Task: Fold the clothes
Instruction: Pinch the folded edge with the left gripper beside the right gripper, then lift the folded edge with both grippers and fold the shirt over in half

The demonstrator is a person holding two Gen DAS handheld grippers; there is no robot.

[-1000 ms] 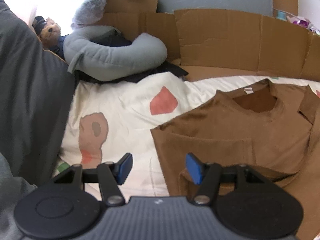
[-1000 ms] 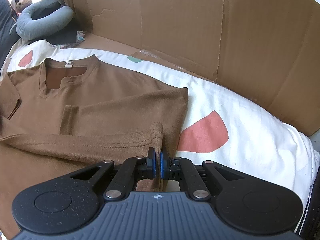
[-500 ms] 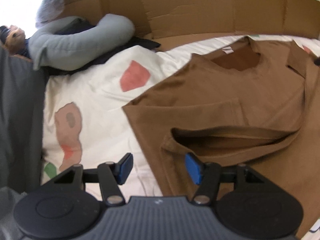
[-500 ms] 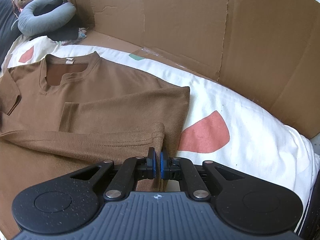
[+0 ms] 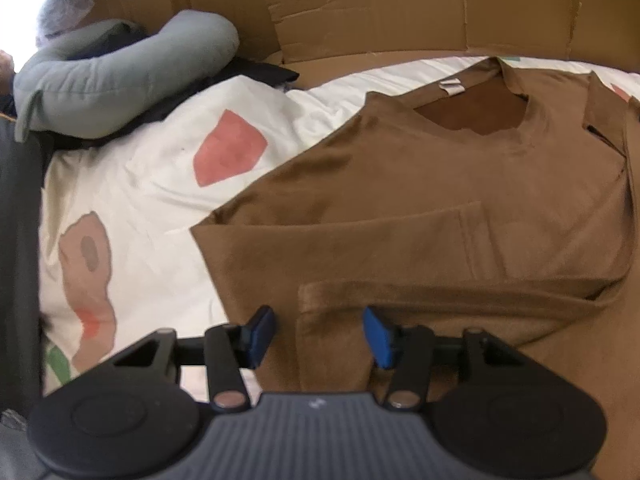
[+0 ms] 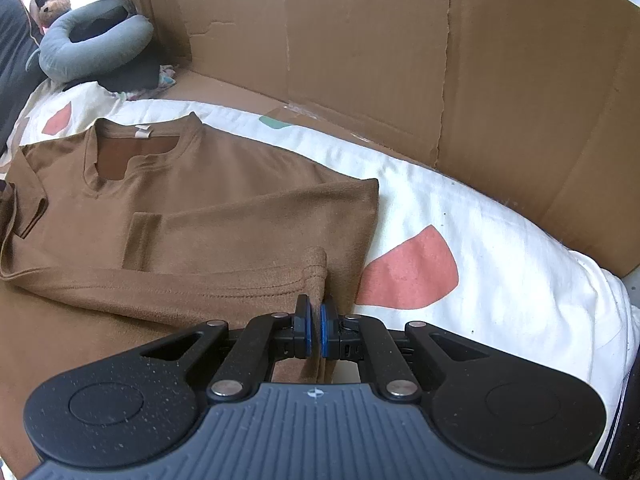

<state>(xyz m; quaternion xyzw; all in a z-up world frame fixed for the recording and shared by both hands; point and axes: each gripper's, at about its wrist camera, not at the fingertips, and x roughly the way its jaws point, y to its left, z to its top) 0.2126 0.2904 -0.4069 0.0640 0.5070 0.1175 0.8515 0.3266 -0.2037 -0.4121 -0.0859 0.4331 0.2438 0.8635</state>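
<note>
Right gripper (image 6: 315, 334): fingers pinching hem fold of brown long-sleeve knit shirt (image 6: 224, 216) | Left gripper (image 5: 318, 334): fingers spread over shirt's folded hem corner | Shirt on white patterned bedsheet (image 6: 492, 280).

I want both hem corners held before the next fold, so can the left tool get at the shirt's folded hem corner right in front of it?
Probably yes: the left tool is open, and the hem corner lies uncovered just ahead.

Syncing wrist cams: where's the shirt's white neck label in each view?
Left wrist: white neck label upper right of centre, at the collar of the brown shirt.
Right wrist: label upper left, at the collar.
Shared landmark: grey neck pillow, upper left in both.
</note>
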